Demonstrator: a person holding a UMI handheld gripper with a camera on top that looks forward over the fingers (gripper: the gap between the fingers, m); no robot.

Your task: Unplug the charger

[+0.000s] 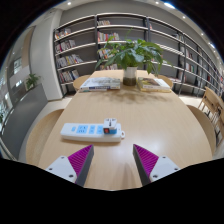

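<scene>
Gripper (109, 163) open, nothing between its pink pads. White power strip (86, 130) with white charger (111, 127) plugged in lies just ahead on light wooden surface (160, 120); potted green plant (131, 55) beyond.

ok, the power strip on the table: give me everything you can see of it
The power strip is a long, flat white bar that looks like plastic, lying flat on the wooden table, lengthwise across the view. A white charger sits plugged in near its right end. Small marks dot its top face, too small to tell apart. It lies just ahead of the claw, whose pads stand open and apart from it. No cord can be made out.
</scene>
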